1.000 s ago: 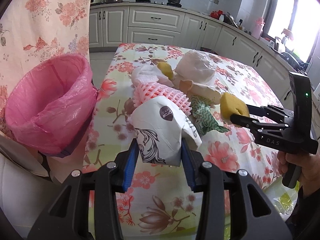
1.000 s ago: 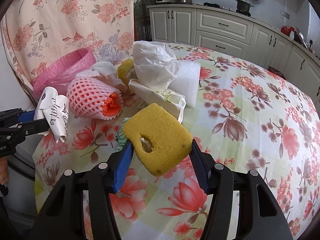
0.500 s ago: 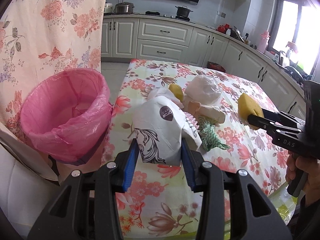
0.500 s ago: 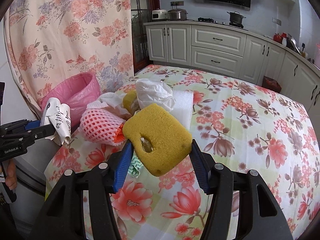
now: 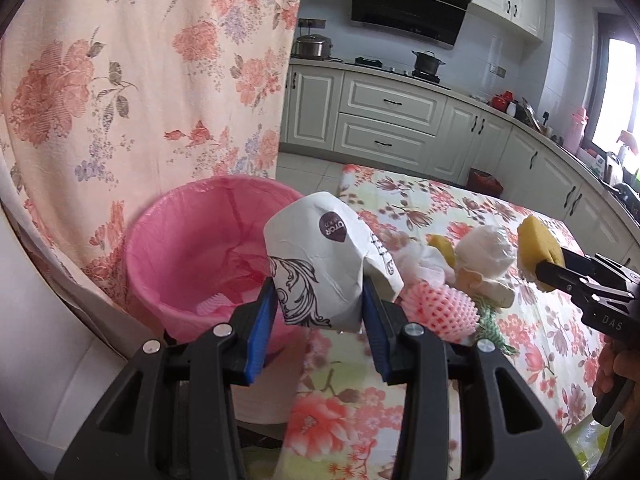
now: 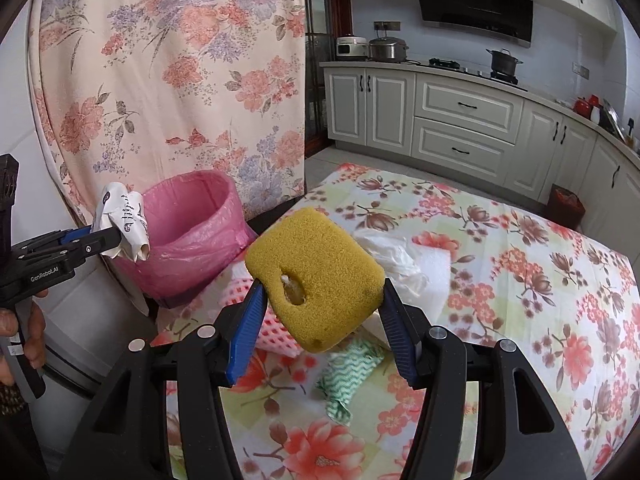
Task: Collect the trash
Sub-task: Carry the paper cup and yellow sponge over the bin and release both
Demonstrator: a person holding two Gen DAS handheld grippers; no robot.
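Left wrist view: paper bag (image 5: 320, 268) is pinched in the left gripper (image 5: 318, 316) at frame centre, in front of the pink bin (image 5: 192, 248); foam net (image 5: 216, 304) is seen inside the bin, hidden in the other view. Right wrist view: sponge (image 6: 314, 276) is clamped in the right gripper (image 6: 320, 316), centre frame, above the table (image 6: 520, 280); a green rag (image 6: 348, 376) is seen below it.

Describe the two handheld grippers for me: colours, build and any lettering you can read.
Both the left gripper and the right gripper are black plastic, with cut-out triangular frames, round silver bolts and ribbed blue pads inside the fingers. The left one's side reads "GenRobot.AI" in white; the right one's shows "DAS". Each has a pistol-style handle. No cables or sleeves are visible.
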